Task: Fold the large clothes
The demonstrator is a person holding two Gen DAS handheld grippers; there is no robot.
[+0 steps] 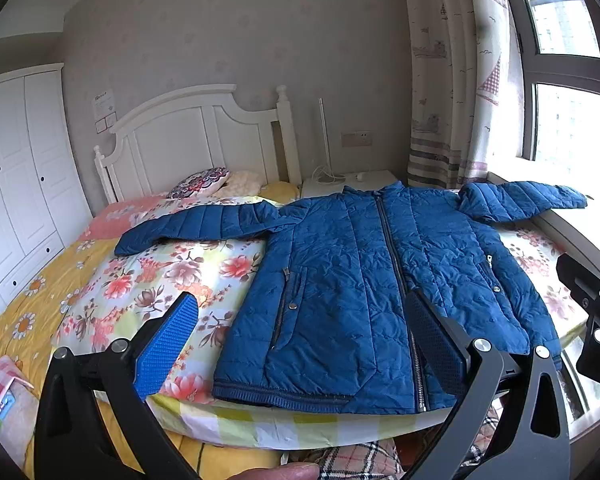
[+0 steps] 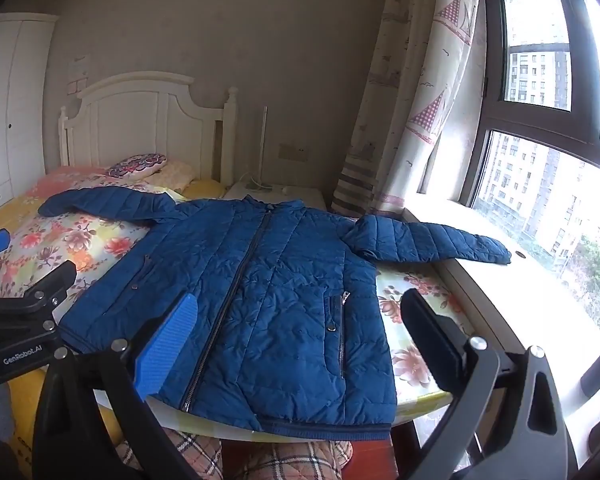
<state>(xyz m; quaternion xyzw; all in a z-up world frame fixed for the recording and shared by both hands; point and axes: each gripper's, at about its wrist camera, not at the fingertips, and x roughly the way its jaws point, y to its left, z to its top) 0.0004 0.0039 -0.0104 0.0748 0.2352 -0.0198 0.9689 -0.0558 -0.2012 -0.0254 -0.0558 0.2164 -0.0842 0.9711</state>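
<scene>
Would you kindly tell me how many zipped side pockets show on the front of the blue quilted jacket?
2: one pocket right of the centre zip, one pocket left of it, on the blue quilted jacket.

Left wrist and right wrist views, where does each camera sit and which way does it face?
Left wrist: on the left tongs, open, facing down the bed at the blue jacket; a fingertip shows below.
Right wrist: on the right tongs, open, facing the jacket and window; the left tongs' frame shows.
Shared: jacket, headboard, curtain.
</scene>
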